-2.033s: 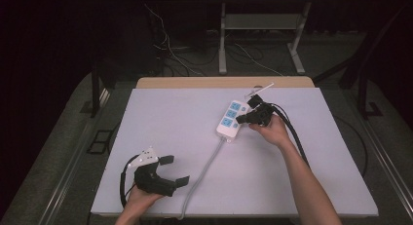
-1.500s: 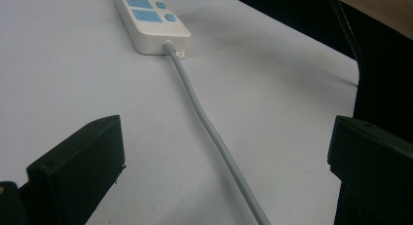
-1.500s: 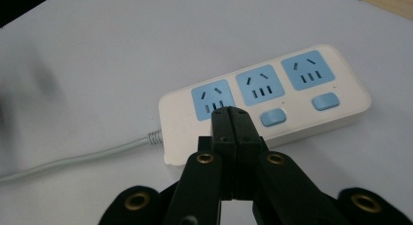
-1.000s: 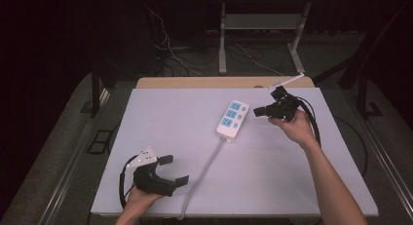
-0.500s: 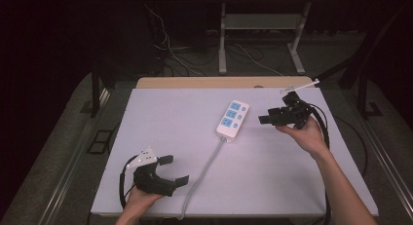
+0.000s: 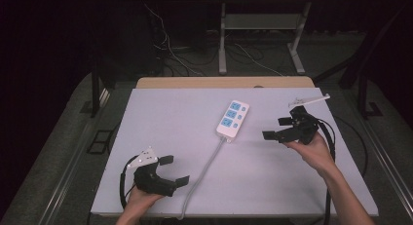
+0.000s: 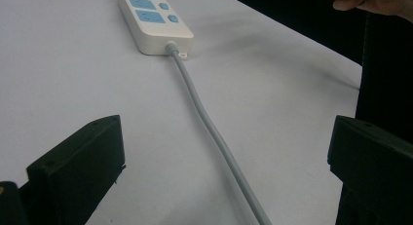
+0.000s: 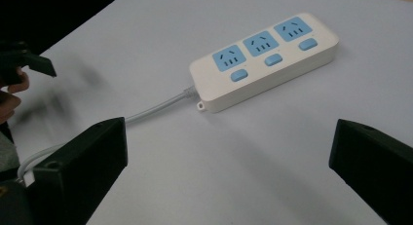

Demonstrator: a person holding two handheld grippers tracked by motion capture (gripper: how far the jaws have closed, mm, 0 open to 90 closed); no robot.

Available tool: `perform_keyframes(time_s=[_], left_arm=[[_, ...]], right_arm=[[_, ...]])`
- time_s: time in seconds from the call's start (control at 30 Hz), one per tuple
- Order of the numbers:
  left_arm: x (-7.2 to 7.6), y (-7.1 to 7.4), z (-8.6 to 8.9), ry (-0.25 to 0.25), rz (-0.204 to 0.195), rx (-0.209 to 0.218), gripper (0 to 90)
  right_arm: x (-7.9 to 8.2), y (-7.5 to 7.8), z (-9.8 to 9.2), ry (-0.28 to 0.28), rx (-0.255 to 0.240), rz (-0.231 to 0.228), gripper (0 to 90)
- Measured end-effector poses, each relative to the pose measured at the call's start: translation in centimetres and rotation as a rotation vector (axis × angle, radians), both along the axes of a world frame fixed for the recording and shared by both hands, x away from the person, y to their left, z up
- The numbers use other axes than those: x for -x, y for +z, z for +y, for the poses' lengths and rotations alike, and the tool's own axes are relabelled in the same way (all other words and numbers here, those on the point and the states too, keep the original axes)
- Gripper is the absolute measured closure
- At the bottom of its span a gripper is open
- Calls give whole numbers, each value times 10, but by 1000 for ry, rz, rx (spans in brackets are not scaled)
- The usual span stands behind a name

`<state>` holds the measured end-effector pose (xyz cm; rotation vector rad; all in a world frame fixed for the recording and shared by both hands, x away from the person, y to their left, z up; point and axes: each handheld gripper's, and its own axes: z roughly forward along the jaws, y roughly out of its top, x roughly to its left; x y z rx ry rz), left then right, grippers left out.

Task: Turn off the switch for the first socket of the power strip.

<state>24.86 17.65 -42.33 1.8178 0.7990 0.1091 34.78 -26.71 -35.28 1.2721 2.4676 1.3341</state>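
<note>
A white power strip point(image 6: 233, 119) with three blue sockets lies flat at the middle of the white table point(image 6: 170, 113); it also appears in the left gripper view point(image 7: 152, 18) and the right gripper view point(image 8: 265, 59). Its grey cable point(image 6: 202, 176) runs toward the near edge, passing between my left jaws in the left gripper view point(image 7: 214, 137). My left gripper point(image 6: 174, 170) rests near the front left, open and empty. My right gripper point(image 6: 277, 128) hovers right of the strip, open and empty, jaws pointing toward it.
A wooden strip point(image 6: 224, 82) borders the table's far edge. Behind it stand a metal table frame point(image 6: 260, 35) and loose cables on the floor point(image 6: 170, 45). Dark floor surrounds the table on both sides.
My right gripper has drawn away from the power strip, moving right and toward the near side, with its jaws open. The strip stays where it lay. The left gripper has not moved.
</note>
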Motion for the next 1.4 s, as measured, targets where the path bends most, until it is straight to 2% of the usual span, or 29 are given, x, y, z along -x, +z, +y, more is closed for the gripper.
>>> perform_keyframes(time_s=[0.23, 0.67, 1.1, 1.4], left_arm=[[0, 0, 0, -1, 0, -2, 0], [0, 0, -1, -3, 2, -4, 0], [0, -1, -3, -6, 6, -16, 0], [0, -2, -3, -5, 11, -23, 0]], right_arm=[[20, -13, -7, 6, -25, 3, 3], [46, -33, -19, -7, -51, 10, 3], [83, -57, -28, -25, -94, -17, 4], [97, -71, -28, -23, -81, -29, 3]])
